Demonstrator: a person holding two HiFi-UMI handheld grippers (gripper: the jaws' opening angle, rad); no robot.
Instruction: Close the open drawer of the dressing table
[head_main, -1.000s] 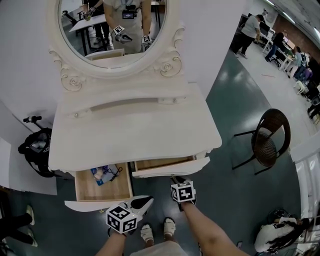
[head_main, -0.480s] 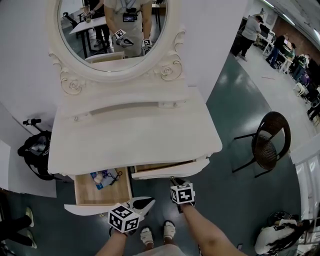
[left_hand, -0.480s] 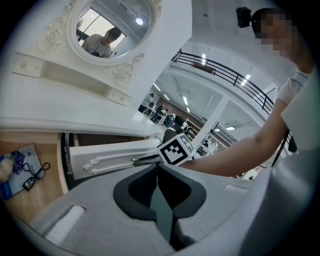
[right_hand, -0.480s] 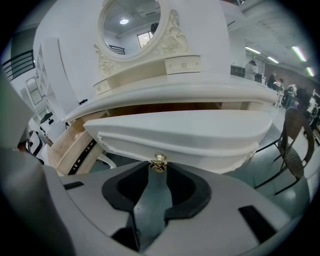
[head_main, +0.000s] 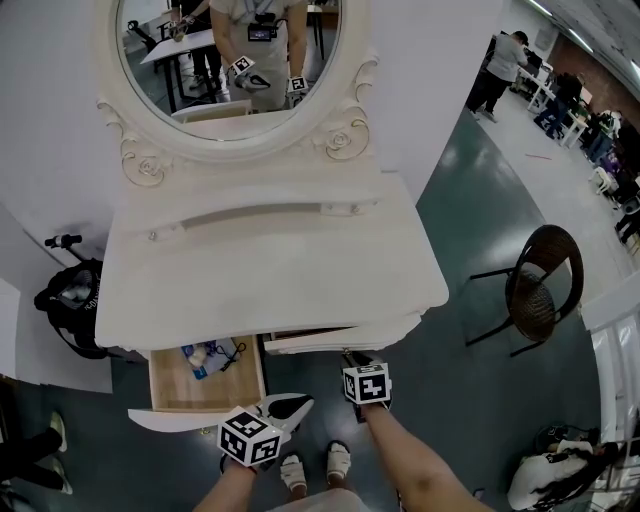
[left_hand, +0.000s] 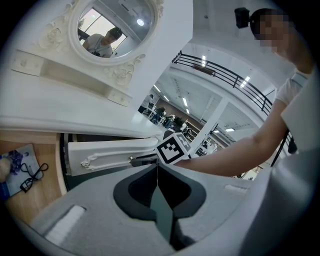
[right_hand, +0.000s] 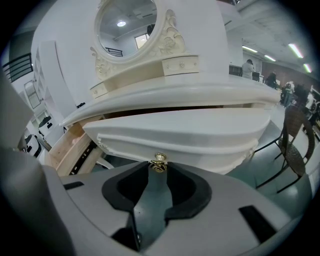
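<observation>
The white dressing table (head_main: 270, 265) has two front drawers. Its right drawer (head_main: 340, 335) is almost fully in, with only a thin strip showing under the tabletop. My right gripper (head_main: 352, 358) is shut on that drawer's gold knob (right_hand: 159, 161), which sits between the fingertips at the drawer front (right_hand: 185, 132). The left drawer (head_main: 205, 385) stands pulled far out, with a blue packet (head_main: 200, 352) and a black cord inside. My left gripper (head_main: 297, 404) hangs just right of that drawer's front panel (head_main: 170, 417); its jaws are shut on nothing (left_hand: 156, 167).
A brown wicker chair (head_main: 540, 275) stands to the right of the table. A black bag (head_main: 70, 300) lies on the floor at the left. The person's feet (head_main: 315, 465) are below the drawers. Several people stand far back right (head_main: 500, 60).
The right drawer has slid further in under the tabletop, with my right gripper still on its knob. The left gripper and left drawer have stayed put.
</observation>
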